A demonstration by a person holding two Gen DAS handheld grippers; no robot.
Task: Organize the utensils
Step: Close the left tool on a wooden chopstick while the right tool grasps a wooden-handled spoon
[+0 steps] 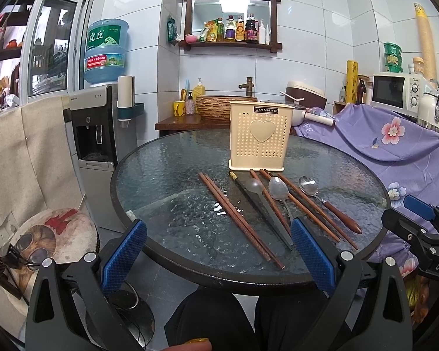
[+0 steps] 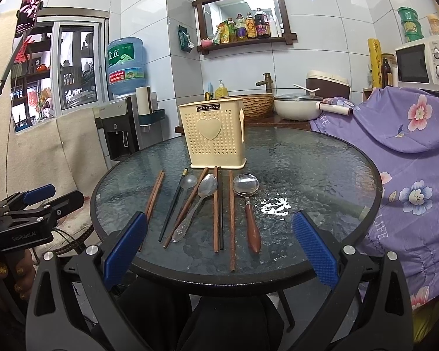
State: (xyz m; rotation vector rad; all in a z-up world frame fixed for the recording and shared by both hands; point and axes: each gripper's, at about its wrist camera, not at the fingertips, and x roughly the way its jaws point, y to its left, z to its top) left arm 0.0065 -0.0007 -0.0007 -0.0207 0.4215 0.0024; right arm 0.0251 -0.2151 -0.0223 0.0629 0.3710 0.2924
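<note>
Pebbled glass tabletop (image 2: 307, 175), perforated cream holder (image 2: 215, 137), wooden chopsticks (image 2: 232, 219).

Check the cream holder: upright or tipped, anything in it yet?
Upright: the cream holder stands flat on its base on the glass table. Nothing sticks out above its rim; all the utensils lie on the table. The inside is not visible.

Round textured glass table (image 2: 322, 175), water dispenser (image 1: 93, 134) carrying a blue bottle (image 1: 106, 51), wall shelf of sauce bottles (image 1: 237, 30) framing a mirror, woven basin (image 2: 259, 105) under a faucet, white microwave (image 1: 393, 92), purple floral cloth (image 2: 409, 152), white lidded pot (image 2: 297, 105).
</note>
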